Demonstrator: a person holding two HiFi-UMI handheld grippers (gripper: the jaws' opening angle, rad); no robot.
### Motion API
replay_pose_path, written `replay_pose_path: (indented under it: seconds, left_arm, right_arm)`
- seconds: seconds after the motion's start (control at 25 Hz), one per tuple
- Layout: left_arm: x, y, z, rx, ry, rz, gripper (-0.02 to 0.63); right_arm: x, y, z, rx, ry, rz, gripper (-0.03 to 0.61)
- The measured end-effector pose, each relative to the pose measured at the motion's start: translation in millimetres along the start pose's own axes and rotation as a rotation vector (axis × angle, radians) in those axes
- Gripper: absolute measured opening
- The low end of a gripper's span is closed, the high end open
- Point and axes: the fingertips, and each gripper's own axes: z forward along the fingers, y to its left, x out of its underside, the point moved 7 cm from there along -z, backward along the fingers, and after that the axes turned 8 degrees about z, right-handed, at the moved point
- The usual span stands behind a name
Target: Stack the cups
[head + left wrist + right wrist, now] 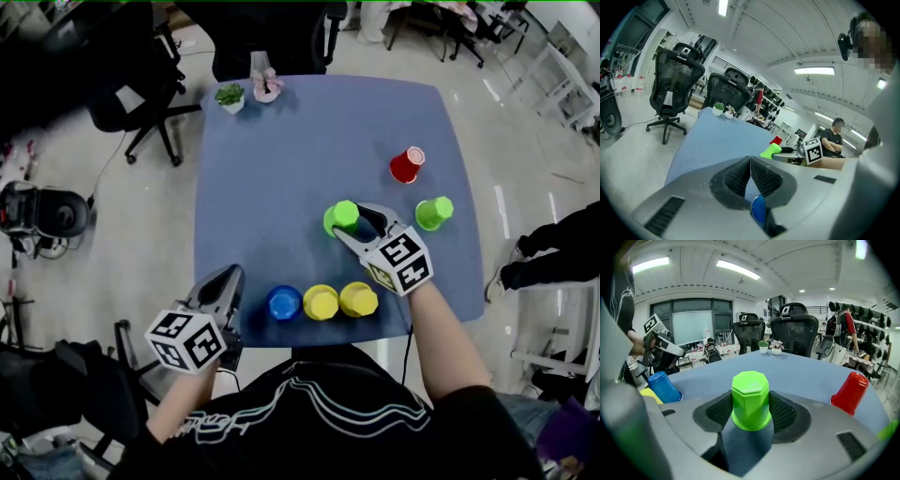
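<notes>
**Right tongs straddle the middle green cup; left tongs closed at the counter's corner**

The green cup [341,217] stands upside down near the middle of the blue counter [281,178]. The right tongs [349,222] stand wide around it, with a pad just beside each flank.

Beyond the green cup and to its right is a red cup [407,165]. Straight to its right stands a second green cup [434,212], well apart from it. Nearer the person, a blue cup [284,303] and two yellow cups [321,302] [358,299] line the counter's near edge in a row, just beside one another.

Left of the green cup and beyond it the counter is bare up to a small potted plant [230,97] and a pink flower pot [266,86] at the far edge.

The left tongs [228,275] are pressed together and empty. They sit at the near-left corner, left of the blue cup.

In the left gripper view only a sliver of the blue cup shows under the pads. In the right gripper view the second green cup is a blur at the frame's edge.
</notes>
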Motion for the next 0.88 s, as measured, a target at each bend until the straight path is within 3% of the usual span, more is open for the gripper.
replay_pose_path:
  seconds: [0.88]
  left_arm:
    - [0, -1, -14, -0.004, -0.024, -0.005, 0.025]
  right_arm:
    - [-23, 4, -21, 0.029, -0.046, 0.027, 0.252]
